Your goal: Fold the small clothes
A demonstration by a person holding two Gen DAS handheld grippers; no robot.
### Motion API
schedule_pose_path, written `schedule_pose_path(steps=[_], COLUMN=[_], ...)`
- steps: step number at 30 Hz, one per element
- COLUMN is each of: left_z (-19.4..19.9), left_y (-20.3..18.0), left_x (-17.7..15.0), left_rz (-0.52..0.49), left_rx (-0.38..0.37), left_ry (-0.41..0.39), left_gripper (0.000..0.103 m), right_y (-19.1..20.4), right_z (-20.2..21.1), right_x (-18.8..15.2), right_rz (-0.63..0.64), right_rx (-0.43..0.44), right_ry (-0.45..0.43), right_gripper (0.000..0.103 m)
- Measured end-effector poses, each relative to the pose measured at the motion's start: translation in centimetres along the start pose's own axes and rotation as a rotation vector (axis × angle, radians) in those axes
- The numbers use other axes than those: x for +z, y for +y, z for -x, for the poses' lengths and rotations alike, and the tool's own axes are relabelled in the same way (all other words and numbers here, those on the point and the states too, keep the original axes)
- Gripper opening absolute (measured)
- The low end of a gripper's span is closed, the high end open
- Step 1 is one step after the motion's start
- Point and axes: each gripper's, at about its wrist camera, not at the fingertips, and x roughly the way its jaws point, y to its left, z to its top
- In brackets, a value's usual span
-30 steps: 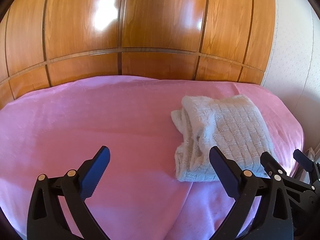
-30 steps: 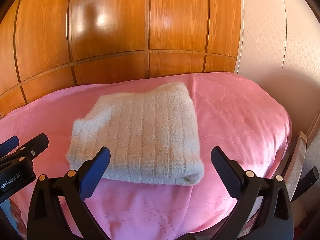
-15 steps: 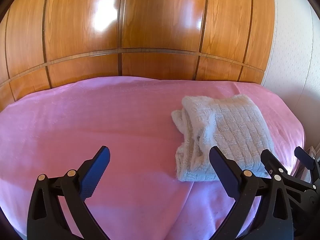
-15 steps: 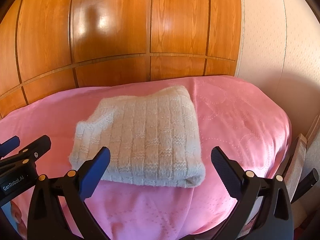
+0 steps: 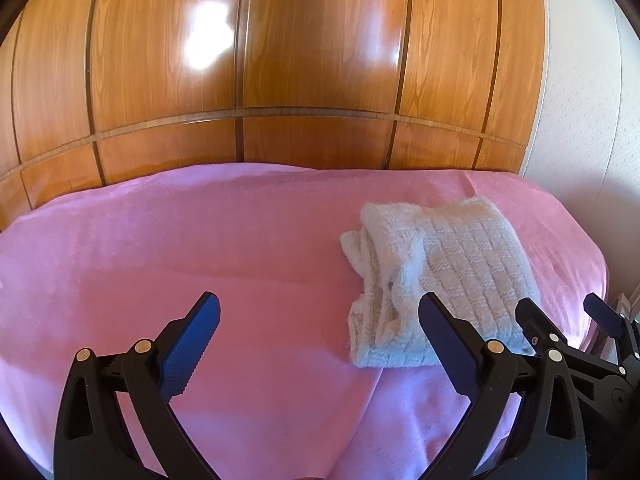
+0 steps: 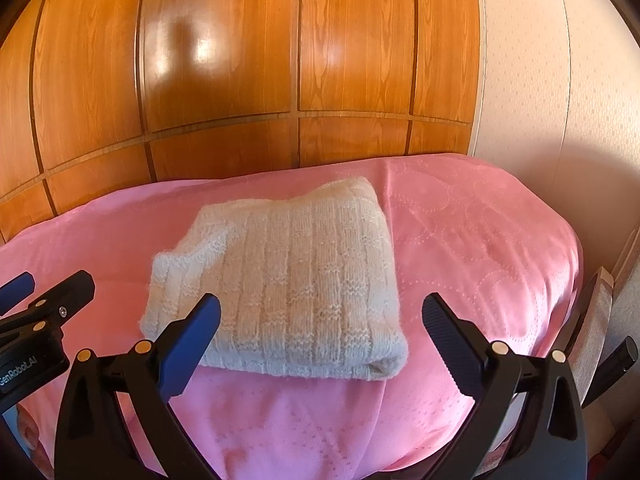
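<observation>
Right wrist view shows the white knitted garment (image 6: 280, 280) lying folded on the pink bed (image 6: 480, 248), directly ahead of the right gripper (image 6: 320, 332), whose jaws stand wide apart and hold nothing. From the left wrist view the same garment (image 5: 440, 280) lies off to the right of the left gripper (image 5: 318, 332), also apart and empty. The right gripper seems the nearer one.

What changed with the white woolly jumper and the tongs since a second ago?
Almost nothing. The right tongs drifted a tiny bit, so the folded jumper shifts slightly in their view. Nothing was grabbed or let go. The jumper stays folded on the pink bedspread, and the left tongs stay open and empty too.
</observation>
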Motion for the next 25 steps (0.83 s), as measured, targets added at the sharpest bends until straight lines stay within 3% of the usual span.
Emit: schedule_pose_path(steps=[15, 20, 25], left_z=[0.0, -1.1, -2.3], left_y=[0.5, 1.3, 2.7], left_x=[0.3, 0.0, -0.6], left_rz=[0.008, 0.054, 0.087], left_rx=[0.016, 0.017, 0.054], left_ry=[-0.015, 0.046, 0.074], left_gripper=[0.098, 0.098, 0.098], right_y=[0.6, 0.1, -2.9], right_z=[-0.3, -0.1, -1.4], right_x=[-0.4, 0.3, 2.8], right_rz=[0.021, 0.012, -0.057], right_rx=[0.012, 0.025, 0.013], right_ry=[0.019, 0.008, -0.002], right_gripper=[0.101, 0.101, 0.101])
